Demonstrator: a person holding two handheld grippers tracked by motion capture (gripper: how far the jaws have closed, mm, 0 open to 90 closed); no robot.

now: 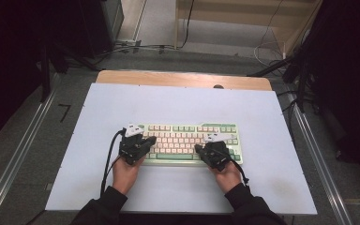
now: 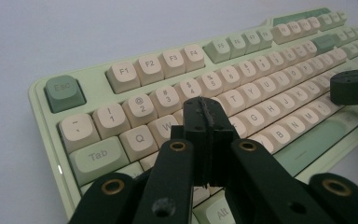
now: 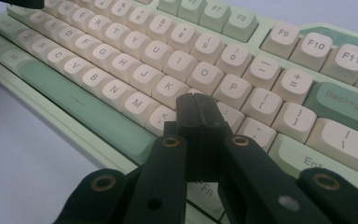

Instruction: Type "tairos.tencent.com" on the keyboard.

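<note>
A pale green mechanical keyboard with cream and green keycaps (image 1: 190, 140) is lying flat on the white-topped desk (image 1: 178, 101), slightly nearer the person's edge than the middle. The left hand-held gripper (image 1: 151, 140) is being held over the keyboard's left end, its jaws pressed fully together with nothing between them; in the left gripper view its tip (image 2: 205, 109) is hovering above the keys near W and E. The right hand-held gripper (image 1: 199, 149) is being held over the right end, jaws likewise closed and empty, its tip (image 3: 197, 105) seen above the keys right of M. A wooden strip (image 1: 183, 78) is showing beyond the desk's far edge.
</note>
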